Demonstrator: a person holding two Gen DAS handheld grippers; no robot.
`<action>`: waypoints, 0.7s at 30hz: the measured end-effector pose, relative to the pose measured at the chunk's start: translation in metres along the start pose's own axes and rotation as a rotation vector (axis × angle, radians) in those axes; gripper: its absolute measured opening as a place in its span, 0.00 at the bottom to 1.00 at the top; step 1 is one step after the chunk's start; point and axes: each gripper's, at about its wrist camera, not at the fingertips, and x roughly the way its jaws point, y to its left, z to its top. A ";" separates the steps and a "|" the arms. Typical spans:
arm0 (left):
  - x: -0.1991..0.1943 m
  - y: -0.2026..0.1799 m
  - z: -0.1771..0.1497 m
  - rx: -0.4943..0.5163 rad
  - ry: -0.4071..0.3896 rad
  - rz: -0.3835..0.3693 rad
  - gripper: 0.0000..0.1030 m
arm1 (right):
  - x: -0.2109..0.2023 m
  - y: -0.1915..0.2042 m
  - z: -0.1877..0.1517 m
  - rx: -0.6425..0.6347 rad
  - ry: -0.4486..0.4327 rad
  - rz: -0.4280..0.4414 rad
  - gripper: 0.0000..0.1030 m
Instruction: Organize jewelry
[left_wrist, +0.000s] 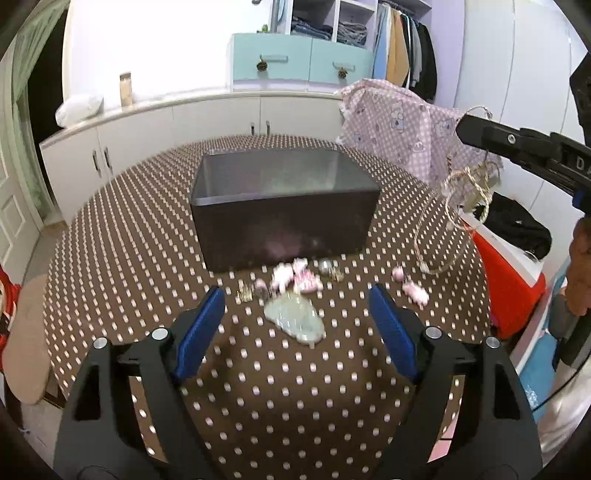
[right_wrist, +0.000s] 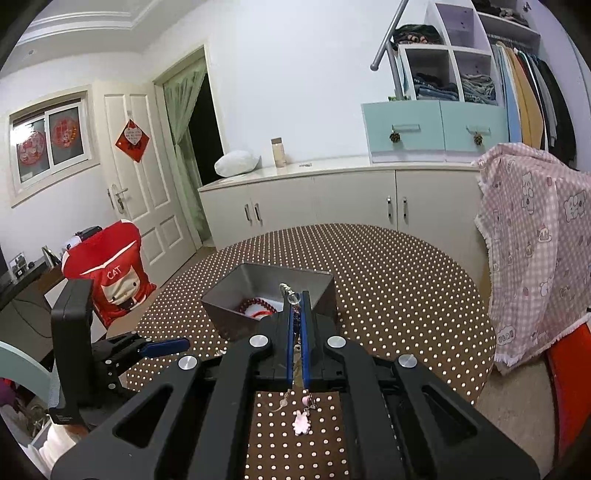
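Note:
A dark box (left_wrist: 284, 206) stands on the dotted round table (left_wrist: 129, 229), and the right wrist view shows a red bead bracelet (right_wrist: 255, 308) inside it. In front of the box lie several pink charms (left_wrist: 295, 278) and a pale green pendant (left_wrist: 295, 319). My left gripper (left_wrist: 295, 291) is open just above the pendant, with nothing between its pads. My right gripper (right_wrist: 295, 295) is shut on a beaded chain (right_wrist: 293, 298) near the box's right corner. The chain (left_wrist: 452, 184) dangles in loops from it. A pink bunny charm (right_wrist: 301, 422) lies on the table below the right gripper.
A chair draped in pink checked cloth (right_wrist: 535, 251) stands at the table's right. A red "CAT" chair cover (right_wrist: 110, 280) is at the left. White cabinets (right_wrist: 332, 199) run behind. A red and white box (left_wrist: 513, 273) sits beside the table's right edge.

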 end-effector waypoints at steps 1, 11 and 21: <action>0.003 0.001 -0.003 -0.008 0.013 -0.004 0.77 | 0.001 -0.001 -0.001 0.002 0.006 -0.001 0.01; 0.023 0.011 -0.006 -0.071 0.052 0.006 0.24 | 0.005 0.002 -0.006 0.012 0.028 0.005 0.01; 0.007 0.013 -0.002 -0.065 -0.002 0.045 0.22 | 0.004 0.005 -0.001 0.004 0.022 0.001 0.01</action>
